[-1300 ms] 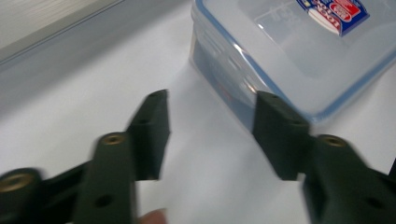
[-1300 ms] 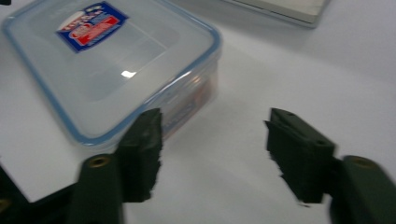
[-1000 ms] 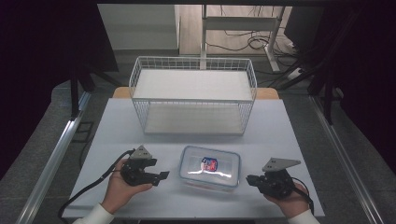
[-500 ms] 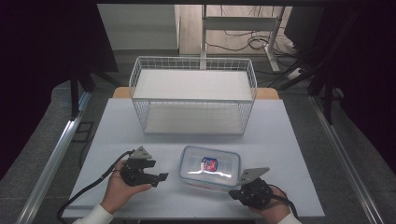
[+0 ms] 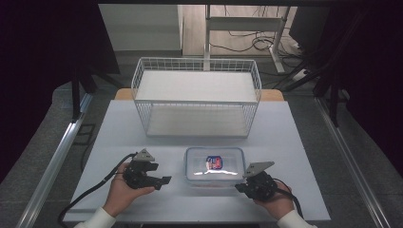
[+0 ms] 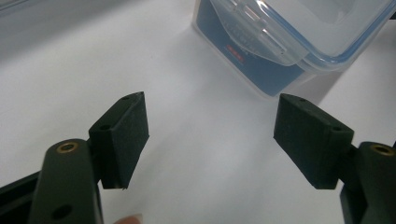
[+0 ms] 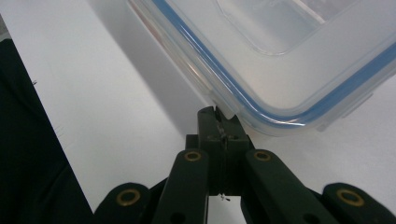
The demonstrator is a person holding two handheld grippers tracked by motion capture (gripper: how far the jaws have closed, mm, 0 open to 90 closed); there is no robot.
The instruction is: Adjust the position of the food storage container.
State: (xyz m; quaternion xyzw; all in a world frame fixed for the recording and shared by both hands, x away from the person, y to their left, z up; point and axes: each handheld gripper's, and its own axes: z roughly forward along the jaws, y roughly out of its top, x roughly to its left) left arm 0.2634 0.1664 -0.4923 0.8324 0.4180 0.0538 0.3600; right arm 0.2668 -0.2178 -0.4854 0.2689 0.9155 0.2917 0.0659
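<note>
A clear plastic container (image 5: 215,165) with a blue-sealed snap lid sits on the white table near its front edge, with a red and blue item showing through the lid. My left gripper (image 5: 160,173) rests on the table just left of it, open, with nothing between its pads (image 6: 122,135). The container's corner and a side latch (image 6: 280,42) lie ahead of it, apart from the pads. My right gripper (image 5: 239,186) is at the container's front right corner. Its jaws are shut together, and their tip (image 7: 217,116) touches the lid's rim (image 7: 289,56) from below.
A white wire basket (image 5: 197,95) with a flat white floor stands at the back middle of the table (image 5: 294,142). Cables trail from both grippers towards the front edge. Dark floor and metal rails flank the table.
My right gripper has moved left from the open table to the container's front right corner. The left gripper and the container have stayed put.
</note>
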